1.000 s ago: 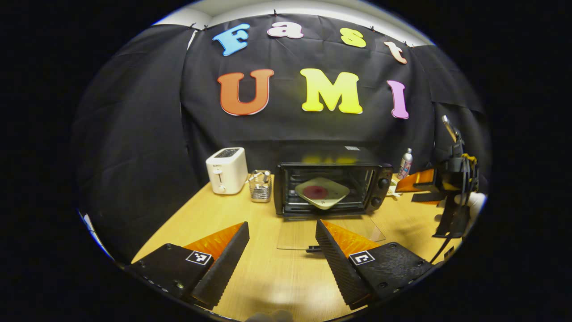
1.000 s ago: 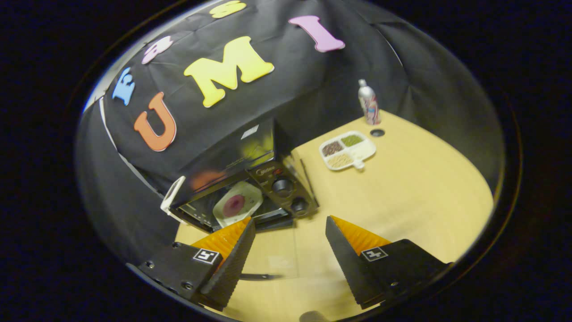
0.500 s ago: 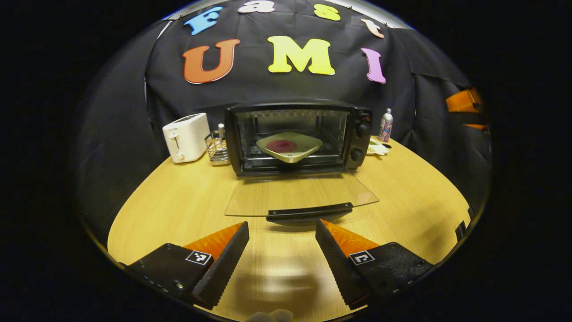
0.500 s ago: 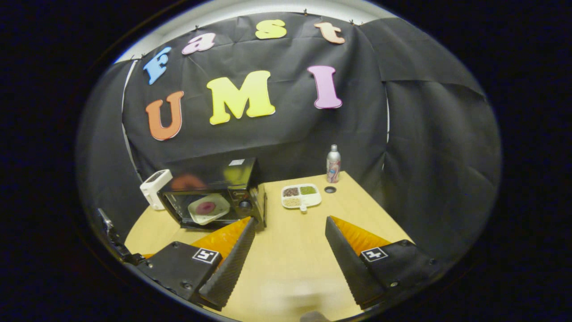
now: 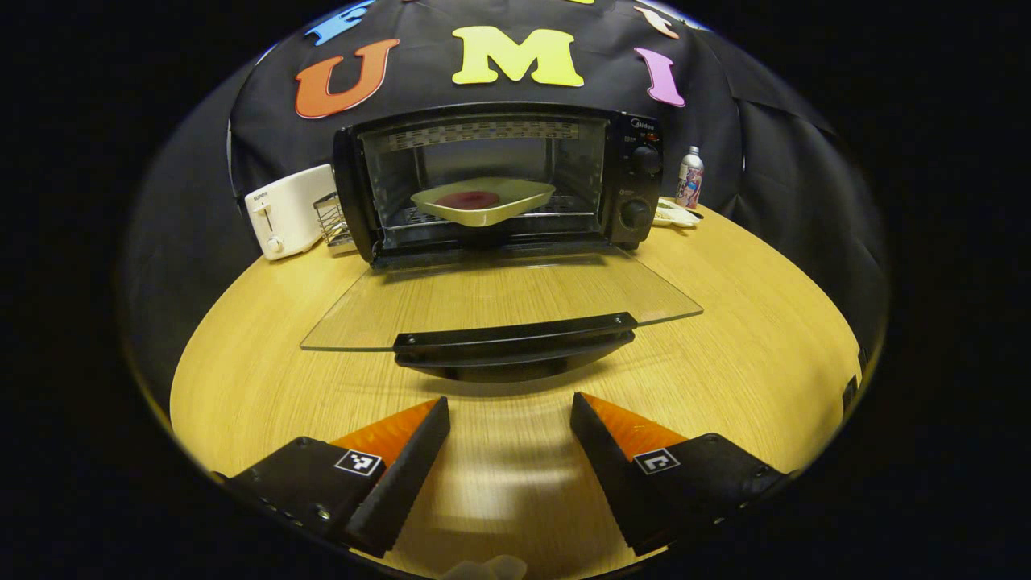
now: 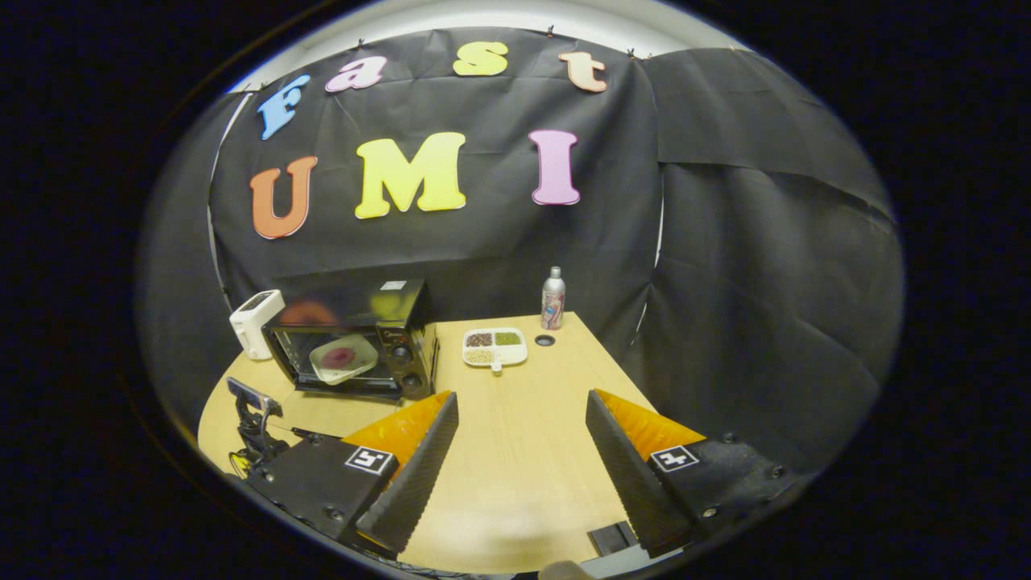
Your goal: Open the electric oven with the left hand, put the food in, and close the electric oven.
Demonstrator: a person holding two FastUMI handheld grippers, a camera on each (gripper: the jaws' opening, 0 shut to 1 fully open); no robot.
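Note:
The black electric oven (image 5: 491,177) stands at the back of the wooden table with its glass door (image 5: 499,298) folded down flat. A pale plate with a dark red food patch (image 5: 482,199) rests on the rack inside. My left gripper (image 5: 509,415) is open, low over the table just in front of the door's black handle (image 5: 515,338), touching nothing. In the right gripper view the oven (image 6: 354,338) sits far off at the left. My right gripper (image 6: 522,411) is open and empty, pulled back over the table. The left gripper (image 6: 254,419) shows at that view's left edge.
A white toaster (image 5: 286,211) and a wire rack (image 5: 329,221) stand left of the oven. A divided snack tray (image 6: 494,347), a slim can (image 6: 552,300) and a small dark cap (image 6: 545,341) lie to its right. Black cloth walls close in the table.
My left gripper has moved in toward the open oven door, so the handle now lies just ahead of its fingers. My right gripper has drawn back and levelled out, away from the oven.

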